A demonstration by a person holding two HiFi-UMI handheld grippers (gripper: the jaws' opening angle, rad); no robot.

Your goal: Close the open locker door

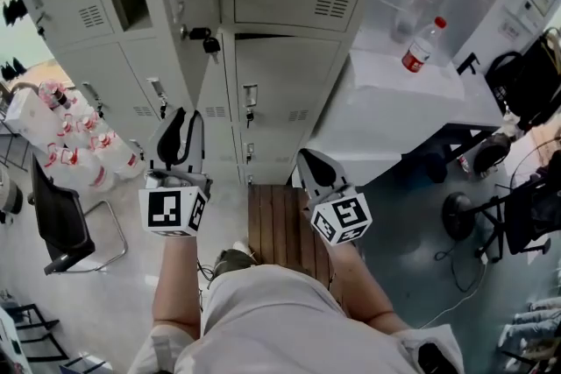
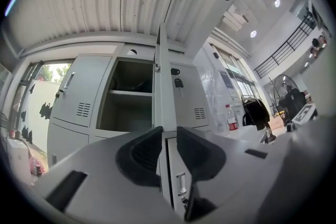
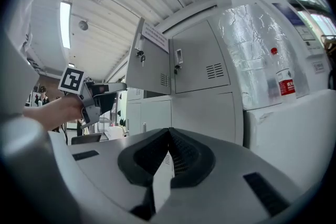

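Pale floor and a slatted wooden mat (image 1: 280, 223) underfoot, and we're lined up in front of the grey lockers with nothing closed yet. Nearest in, the right claw (image 3: 169, 131) has its jaws pressed together, empty, just idling. The left claw (image 2: 169, 131) is raised with its jaws partly apart and nothing gripped. Through that gap you see the open locker door (image 2: 166, 86) edge-on, still short of contact by my read. Beyond it the upper compartment (image 2: 128, 97) gapes, shelf showing. So the job looks barely begun: reach the door, push it round, seat it flush. Off right, a bottle (image 1: 423, 45) sits on the desk (image 1: 386, 123).
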